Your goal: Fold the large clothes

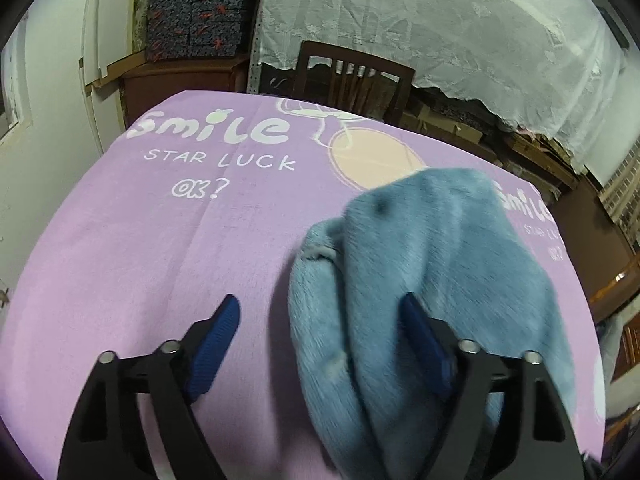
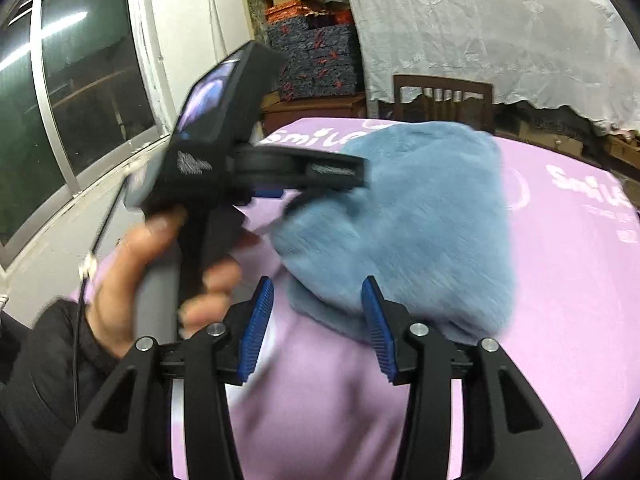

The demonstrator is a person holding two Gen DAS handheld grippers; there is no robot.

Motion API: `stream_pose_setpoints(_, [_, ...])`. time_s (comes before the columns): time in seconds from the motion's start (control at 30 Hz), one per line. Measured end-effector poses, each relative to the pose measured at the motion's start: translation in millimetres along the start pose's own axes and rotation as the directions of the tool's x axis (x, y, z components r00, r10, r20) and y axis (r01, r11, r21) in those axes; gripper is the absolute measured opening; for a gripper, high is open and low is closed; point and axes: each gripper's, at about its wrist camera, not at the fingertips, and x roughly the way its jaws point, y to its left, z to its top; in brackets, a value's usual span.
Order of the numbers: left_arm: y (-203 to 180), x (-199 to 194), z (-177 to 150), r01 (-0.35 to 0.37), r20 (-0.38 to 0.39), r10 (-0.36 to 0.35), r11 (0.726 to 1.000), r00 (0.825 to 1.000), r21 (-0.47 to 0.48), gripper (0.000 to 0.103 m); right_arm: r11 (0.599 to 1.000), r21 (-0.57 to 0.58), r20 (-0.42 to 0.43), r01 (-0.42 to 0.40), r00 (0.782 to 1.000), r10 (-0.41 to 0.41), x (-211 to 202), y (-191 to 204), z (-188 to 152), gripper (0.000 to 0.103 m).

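Note:
A fluffy blue garment (image 1: 420,264) lies bunched on the purple "Smile" cloth (image 1: 160,240) that covers the table. My left gripper (image 1: 320,316) is open above the cloth, its right finger over the garment's near part, nothing held. In the right wrist view the same garment (image 2: 408,220) lies ahead. My right gripper (image 2: 318,300) is open and empty just before its near edge. The left gripper's body (image 2: 224,152), held in a hand, reaches toward the garment's left side; its fingertips are hidden there.
A wooden chair (image 1: 352,76) stands at the table's far edge, under a white lace curtain (image 1: 440,20). Stacked patterned boxes (image 1: 200,12) sit on a cabinet at the back left. A window (image 2: 60,100) is on the left wall.

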Motion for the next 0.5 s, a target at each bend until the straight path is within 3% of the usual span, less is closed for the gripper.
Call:
stream_pose_setpoints(0.2, [5, -61, -16, -0.027, 0.037, 0.025, 0.998, 0.999, 0.050, 0.078, 0.997, 0.048, 0.046, 0.055, 0.997, -0.058, -46, -20, -7, 0.045])
stream_pose_setpoints(0.23, [10, -70, -13, -0.024, 0.038, 0.023, 0.999, 0.999, 0.037, 0.078, 0.996, 0.044, 0.029, 0.078, 0.996, -0.079, -50, -22, -5, 0.043])
stream_pose_setpoints(0.3, [13, -83, -5, -0.041, 0.043, 0.039, 0.999, 0.998, 0.030, 0.078, 0.993, 0.056, 0.023, 0.106, 0.994, -0.108, -57, -27, 1, 0.024])
stream_pose_setpoints(0.37, [12, -95, 11, -0.097, 0.058, 0.094, 0.994, 0.994, 0.054, 0.078, 0.990, 0.079, 0.012, 0.116, 0.993, -0.117, -63, -33, 10, 0.017])
stream_pose_setpoints(0.43, [12, -104, 26, -0.142, 0.072, 0.137, 0.988, 0.988, 0.063, 0.078, 0.987, 0.106, 0.007, 0.121, 0.992, -0.123, -66, -43, 25, 0.016])
stream_pose_setpoints(0.5, [14, -113, 37, -0.111, 0.073, 0.108, 0.993, 0.992, 0.041, 0.078, 0.984, 0.138, 0.013, 0.110, 0.993, -0.113, -68, -52, 40, 0.015])
